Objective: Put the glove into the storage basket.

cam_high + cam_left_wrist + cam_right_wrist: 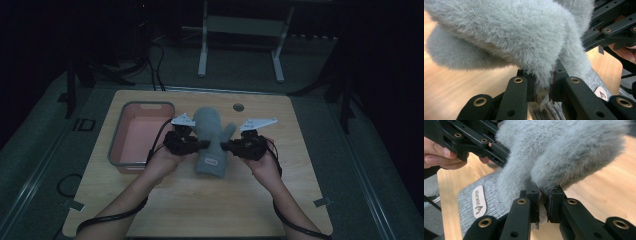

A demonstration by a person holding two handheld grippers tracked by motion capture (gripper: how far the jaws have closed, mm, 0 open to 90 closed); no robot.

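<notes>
The pink bin (140, 135) with its grey rim is sitting at the left of the tabletop (200, 210), and nothing is showing inside it — the grey fuzzy mitten (210, 142) is hanging just beside it, over the middle of the wood. The left gripper (196, 145) is clamping the mitten's left edge and the right gripper (226, 146) is clamping its right edge below the thumb, each with fluffy fabric pinched tight between its jaws. Bare wood is lying open in front of the cuff and off to the right — the bin's wall is crowding the left hand (162, 160).
</notes>
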